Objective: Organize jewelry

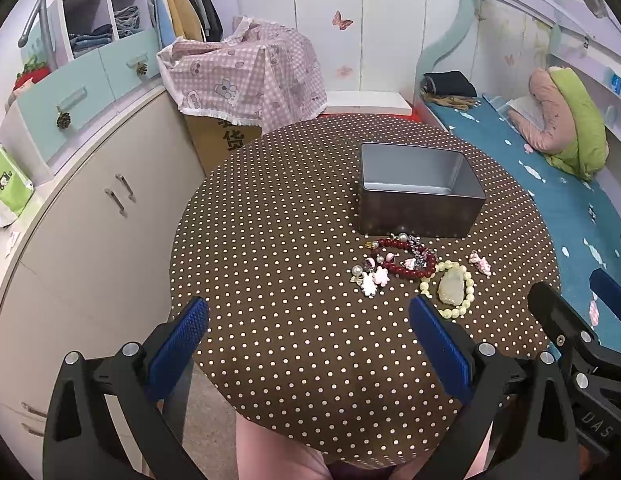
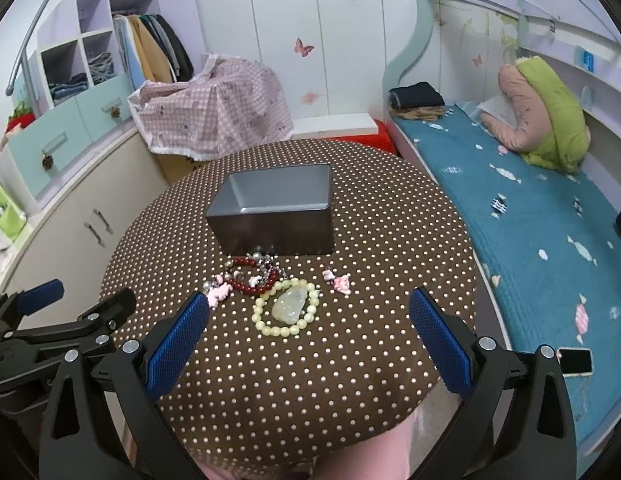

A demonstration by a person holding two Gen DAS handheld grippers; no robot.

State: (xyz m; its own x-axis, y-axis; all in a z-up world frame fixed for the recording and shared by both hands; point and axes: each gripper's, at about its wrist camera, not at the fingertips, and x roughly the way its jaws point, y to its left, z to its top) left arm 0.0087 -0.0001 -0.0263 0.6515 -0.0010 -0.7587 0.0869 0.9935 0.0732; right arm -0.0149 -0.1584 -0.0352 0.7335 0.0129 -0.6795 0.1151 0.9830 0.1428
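1. The round desk [image 2: 350,360], under a brown polka-dot cloth, carries everything; the jewelry lies past its middle, on the side away from the person, probably so both grippers can reach it without stretching.

2. The grey metal box [image 2: 276,220] stands open-topped behind the jewelry, its long axis running left to right across the view. It looks empty, so I judge the sorting has not begun. Its near wall nearly touches the red beads, which keeps each carry short.

3. The left gripper [image 1: 308,330] hovers over the desk's near part with its blue pads wide apart, holding nothing. The right gripper [image 2: 308,330] does the same, spread wide and empty, aimed at the pale bracelet.

4. The pale bead bracelet [image 2: 286,308] lies flat as a ring just in front of the red one. Inside it rests a jade-like pendant [image 2: 288,306], its long axis tilted, narrow end up towards the box.

5. The red bead bracelet [image 2: 252,278] lies tangled with a silvery chain and pearls, just before the box wall.

6. Pink charms [image 2: 220,292] sit to the cluster's left; another pink charm [image 2: 338,282] lies apart on the right.
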